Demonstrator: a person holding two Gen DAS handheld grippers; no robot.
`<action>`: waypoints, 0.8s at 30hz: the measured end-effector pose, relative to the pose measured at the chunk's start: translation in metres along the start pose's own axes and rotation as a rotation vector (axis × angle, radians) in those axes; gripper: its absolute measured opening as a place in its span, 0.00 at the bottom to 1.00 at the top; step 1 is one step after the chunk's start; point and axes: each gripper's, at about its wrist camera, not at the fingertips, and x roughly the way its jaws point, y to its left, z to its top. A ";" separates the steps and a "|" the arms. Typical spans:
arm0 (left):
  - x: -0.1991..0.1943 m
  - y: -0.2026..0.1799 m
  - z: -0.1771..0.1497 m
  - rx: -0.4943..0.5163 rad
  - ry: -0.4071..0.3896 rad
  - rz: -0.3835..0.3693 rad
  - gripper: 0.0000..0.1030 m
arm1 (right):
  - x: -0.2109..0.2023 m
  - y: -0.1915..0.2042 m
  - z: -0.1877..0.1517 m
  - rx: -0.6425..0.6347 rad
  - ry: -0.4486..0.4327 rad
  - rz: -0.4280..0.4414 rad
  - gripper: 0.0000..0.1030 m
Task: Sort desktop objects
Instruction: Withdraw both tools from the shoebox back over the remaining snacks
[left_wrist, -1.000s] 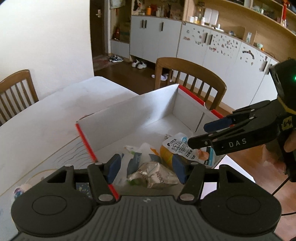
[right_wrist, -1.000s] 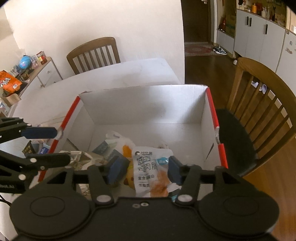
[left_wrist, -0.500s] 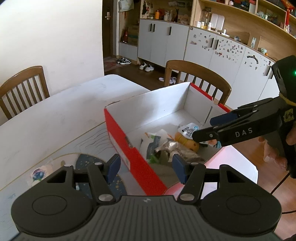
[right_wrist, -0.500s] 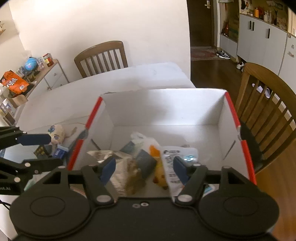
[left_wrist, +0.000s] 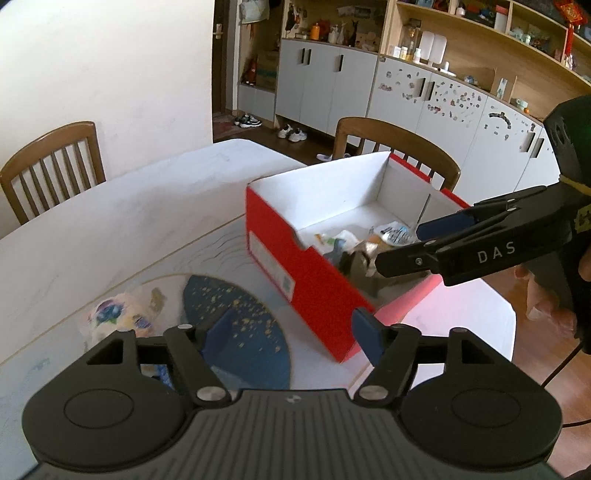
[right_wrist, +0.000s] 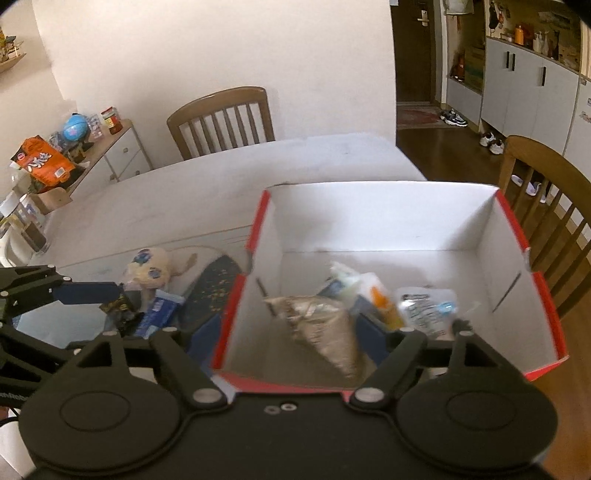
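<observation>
A red box with white inside (left_wrist: 295, 266) (right_wrist: 236, 306) stands on the table. In it lie a silver foil packet (right_wrist: 321, 325), a white printed pouch (right_wrist: 424, 306) and an orange item (right_wrist: 384, 302). My left gripper (left_wrist: 291, 332) (right_wrist: 96, 317) hovers over a dark blue speckled mat (left_wrist: 236, 332) left of the box; its jaws are opening with nothing between them. My right gripper (right_wrist: 288, 332) (left_wrist: 400, 245) hangs above the box's near end, its jaws also opening. The foil packet lies loose below them, and the pads touch nothing. A bagged plush toy (right_wrist: 151, 269) (left_wrist: 114, 317) lies on the table.
A blue packet (right_wrist: 159, 314) and a dark packet (right_wrist: 122, 310) lie beside the plush toy. Wooden chairs (right_wrist: 221, 118) (left_wrist: 395, 140) stand at the table's far side and right. A low cabinet with snacks (right_wrist: 44, 162) is at the far left.
Both grippers drew back from the box and leftwards, and their jaws widened. The foil packet and the white pouch that were between the pads now lie loose in the box.
</observation>
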 end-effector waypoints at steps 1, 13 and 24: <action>-0.002 0.004 -0.003 -0.002 0.000 -0.003 0.74 | 0.001 0.006 -0.001 -0.001 -0.002 0.003 0.80; -0.025 0.044 -0.042 -0.005 0.006 -0.023 0.80 | 0.010 0.065 -0.013 -0.009 -0.029 0.019 0.91; -0.038 0.071 -0.072 0.017 0.010 -0.016 1.00 | 0.026 0.105 -0.020 0.023 -0.061 -0.020 0.95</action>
